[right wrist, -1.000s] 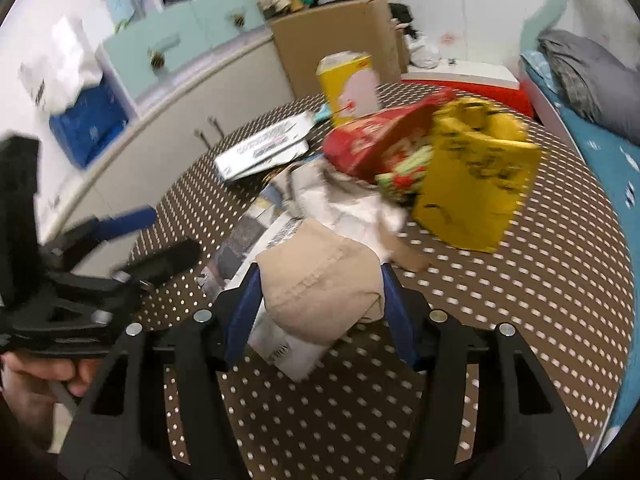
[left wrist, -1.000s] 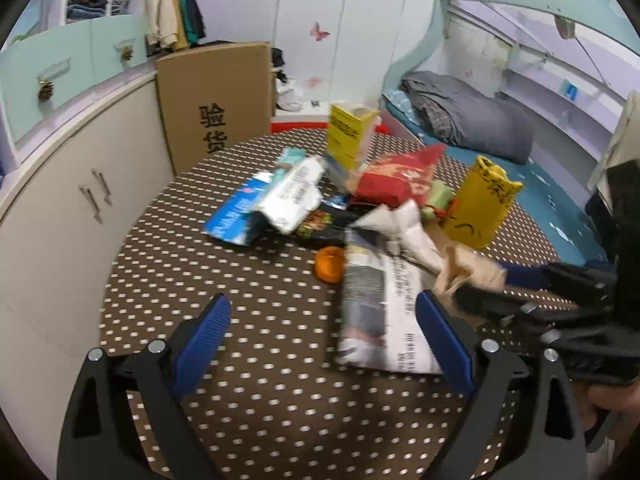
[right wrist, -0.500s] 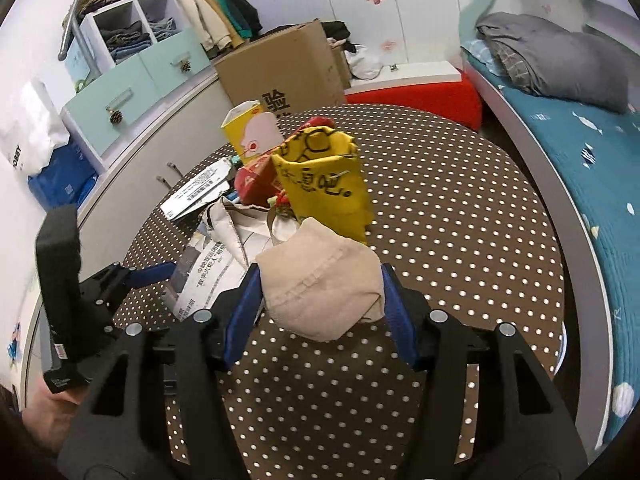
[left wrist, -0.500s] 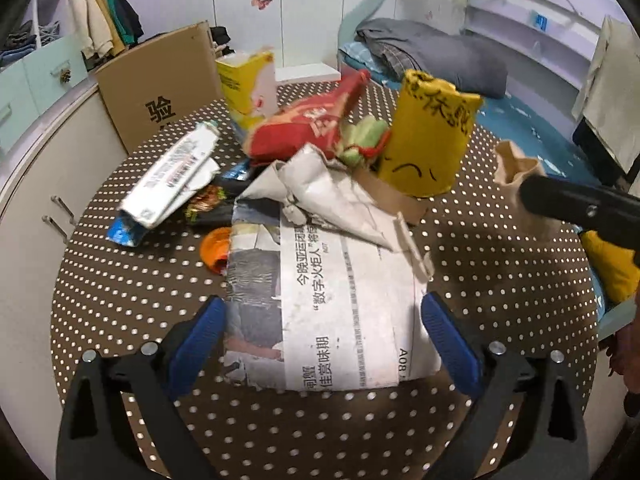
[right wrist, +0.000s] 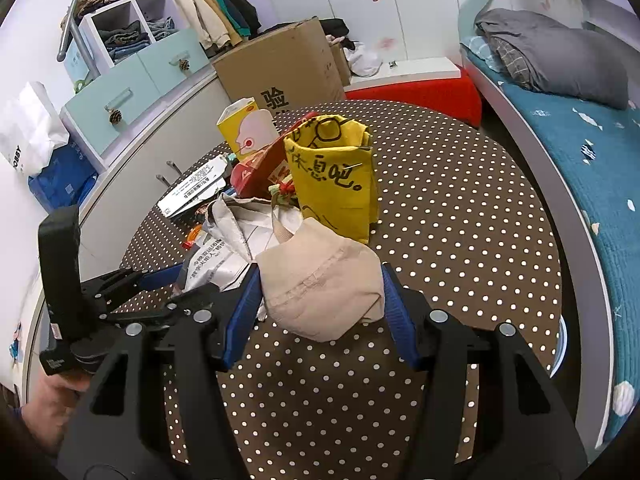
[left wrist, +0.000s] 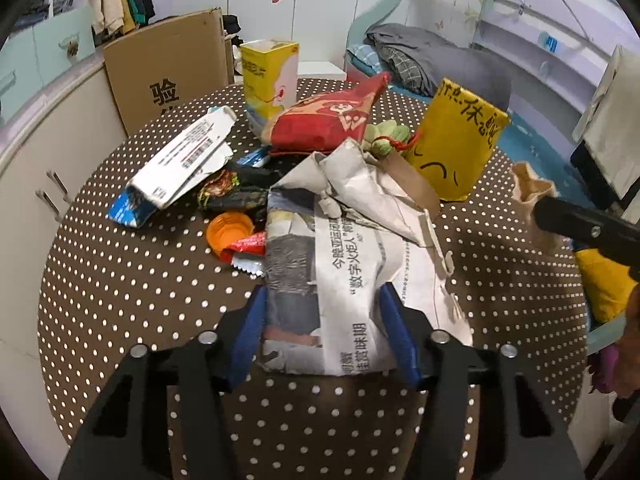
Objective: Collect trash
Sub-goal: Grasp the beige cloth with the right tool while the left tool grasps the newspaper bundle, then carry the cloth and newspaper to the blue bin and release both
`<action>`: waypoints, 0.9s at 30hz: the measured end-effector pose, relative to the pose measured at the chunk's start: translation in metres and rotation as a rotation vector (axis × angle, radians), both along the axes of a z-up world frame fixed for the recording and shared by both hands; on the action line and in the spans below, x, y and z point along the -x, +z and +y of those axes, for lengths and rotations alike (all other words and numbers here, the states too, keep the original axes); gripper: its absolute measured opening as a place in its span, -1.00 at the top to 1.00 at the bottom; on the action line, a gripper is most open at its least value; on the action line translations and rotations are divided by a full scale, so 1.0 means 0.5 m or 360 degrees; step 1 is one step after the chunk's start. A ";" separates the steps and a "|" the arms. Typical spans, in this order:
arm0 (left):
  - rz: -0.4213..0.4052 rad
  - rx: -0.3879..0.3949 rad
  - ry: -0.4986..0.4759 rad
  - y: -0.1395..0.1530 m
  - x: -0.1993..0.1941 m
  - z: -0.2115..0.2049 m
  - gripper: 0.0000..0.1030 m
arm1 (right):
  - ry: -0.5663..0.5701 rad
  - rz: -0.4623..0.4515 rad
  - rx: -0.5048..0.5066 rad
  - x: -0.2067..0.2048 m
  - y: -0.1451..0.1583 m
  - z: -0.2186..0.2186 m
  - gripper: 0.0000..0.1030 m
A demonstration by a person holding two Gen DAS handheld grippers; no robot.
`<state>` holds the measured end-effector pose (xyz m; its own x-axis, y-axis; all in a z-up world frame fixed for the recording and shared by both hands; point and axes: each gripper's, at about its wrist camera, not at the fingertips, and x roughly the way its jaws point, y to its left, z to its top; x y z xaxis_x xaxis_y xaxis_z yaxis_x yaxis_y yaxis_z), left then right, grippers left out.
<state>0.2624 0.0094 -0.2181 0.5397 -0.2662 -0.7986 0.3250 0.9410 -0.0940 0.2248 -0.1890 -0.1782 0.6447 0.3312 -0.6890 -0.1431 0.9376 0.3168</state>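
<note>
A folded newspaper (left wrist: 352,280) lies at the near side of a litter pile on the round brown dotted table (left wrist: 120,300). My left gripper (left wrist: 324,332) is closing on its near edge, blue pads against the paper on both sides. That gripper also shows at the left of the right wrist view (right wrist: 160,280). My right gripper (right wrist: 320,300) is shut on a beige cloth bag (right wrist: 320,280), held above the table right of the pile. The pile holds a yellow bag (left wrist: 456,148), a red snack bag (left wrist: 328,120), a yellow box (left wrist: 268,76), a white carton (left wrist: 180,160) and an orange cap (left wrist: 228,232).
A cardboard box (left wrist: 168,76) stands behind the table, against curved white cabinets (left wrist: 40,160). A bed (right wrist: 580,140) with a grey blanket runs along the right. A red-sided bench (right wrist: 420,92) sits at the back. A person's hand (right wrist: 48,412) holds the left gripper.
My left gripper moved up to the newspaper and its wide jaws narrowed onto it. My right gripper carried the beige bag rightward, away from the pile.
</note>
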 end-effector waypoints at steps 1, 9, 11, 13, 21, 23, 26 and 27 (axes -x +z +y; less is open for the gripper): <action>0.0001 0.0023 0.0003 0.000 0.002 0.007 -0.04 | 0.0006 0.0003 0.0002 -0.001 -0.001 0.003 -0.12; -0.0001 0.0086 0.0014 0.011 0.012 0.029 0.13 | 0.0032 0.0011 0.0007 -0.005 0.001 0.013 -0.12; -0.0029 0.0077 0.0002 0.021 0.019 0.042 0.14 | 0.0030 0.0004 0.0012 -0.004 0.005 0.013 -0.12; -0.0053 0.0077 -0.0004 0.031 0.037 0.050 0.15 | 0.0027 -0.0006 0.0010 -0.002 0.009 0.009 -0.12; -0.0150 0.0125 0.0044 0.093 0.071 0.095 0.15 | -0.0002 -0.0067 -0.0025 0.008 0.039 -0.017 -0.12; -0.0189 0.0146 0.0057 0.119 0.074 0.103 0.15 | -0.0016 -0.0090 -0.0029 0.013 0.049 -0.023 -0.12; -0.0242 0.0187 0.0062 0.154 0.078 0.105 0.15 | -0.0046 -0.0135 -0.0052 0.019 0.071 -0.045 -0.12; -0.0256 0.0201 0.0060 0.162 0.082 0.104 0.15 | -0.0060 -0.0151 -0.0050 0.023 0.077 -0.053 -0.12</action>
<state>0.2216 0.0613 -0.1371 0.6692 -0.3361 -0.6628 0.3103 0.9368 -0.1616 0.2133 -0.2155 -0.1396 0.7188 0.3262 -0.6139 -0.1389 0.9327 0.3330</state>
